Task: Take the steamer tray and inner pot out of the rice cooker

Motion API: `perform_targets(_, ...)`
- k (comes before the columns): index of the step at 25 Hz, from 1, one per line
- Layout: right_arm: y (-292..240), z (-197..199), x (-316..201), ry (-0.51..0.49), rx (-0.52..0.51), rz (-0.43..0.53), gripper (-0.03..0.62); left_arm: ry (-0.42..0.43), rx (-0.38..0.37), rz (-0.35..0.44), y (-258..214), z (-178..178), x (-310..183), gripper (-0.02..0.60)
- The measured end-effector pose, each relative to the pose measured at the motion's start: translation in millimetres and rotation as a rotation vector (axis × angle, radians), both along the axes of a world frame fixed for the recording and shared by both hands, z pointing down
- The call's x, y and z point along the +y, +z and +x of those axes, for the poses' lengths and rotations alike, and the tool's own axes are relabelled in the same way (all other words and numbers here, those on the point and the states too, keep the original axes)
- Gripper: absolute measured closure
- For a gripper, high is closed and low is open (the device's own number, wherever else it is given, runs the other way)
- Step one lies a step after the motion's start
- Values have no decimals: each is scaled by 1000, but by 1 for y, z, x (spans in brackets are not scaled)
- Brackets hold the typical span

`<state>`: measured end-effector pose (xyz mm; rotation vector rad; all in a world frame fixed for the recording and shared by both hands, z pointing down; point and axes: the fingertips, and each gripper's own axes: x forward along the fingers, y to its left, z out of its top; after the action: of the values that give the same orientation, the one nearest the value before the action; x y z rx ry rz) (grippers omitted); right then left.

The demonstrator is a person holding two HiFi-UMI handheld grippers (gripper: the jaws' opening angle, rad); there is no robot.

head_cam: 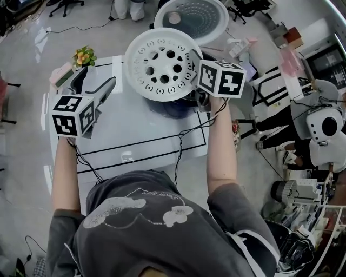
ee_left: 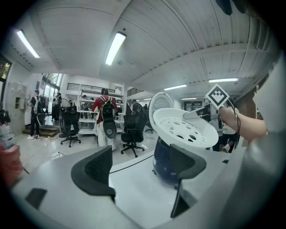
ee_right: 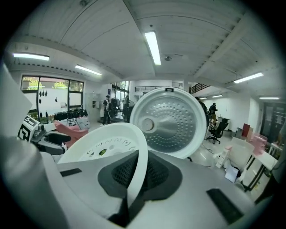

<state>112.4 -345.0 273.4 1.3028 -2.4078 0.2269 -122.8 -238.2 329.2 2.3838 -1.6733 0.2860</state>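
Well left of the cooker (head_cam: pixel 172 107), the left gripper (head_cam: pixel 93 85) hovers over the table (head_cam: pixel 135 132), its jaws spread with nothing between them. Just above the cooker's dark body, the steamer tray (head_cam: pixel 161 64) hangs tilted. At the cooker's right, the right gripper (head_cam: pixel 195 69) pinches the tray's rim. Behind the cooker, its lid (head_cam: pixel 194 16) stands open.
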Motion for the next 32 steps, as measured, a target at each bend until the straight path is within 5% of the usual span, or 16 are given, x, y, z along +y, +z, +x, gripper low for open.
perform_targets(8, 30, -136, 37, -132, 8, -7, 551, -129, 7, -40, 20, -116, 42, 186)
perform_targets(14, 83, -210, 62, -207, 41, -63, 551, -158, 18, -58, 37, -166, 71, 186)
perform_targets(32, 246, -274, 59, -106, 48, -294, 549, -94, 33, -213, 137, -210, 84, 185)
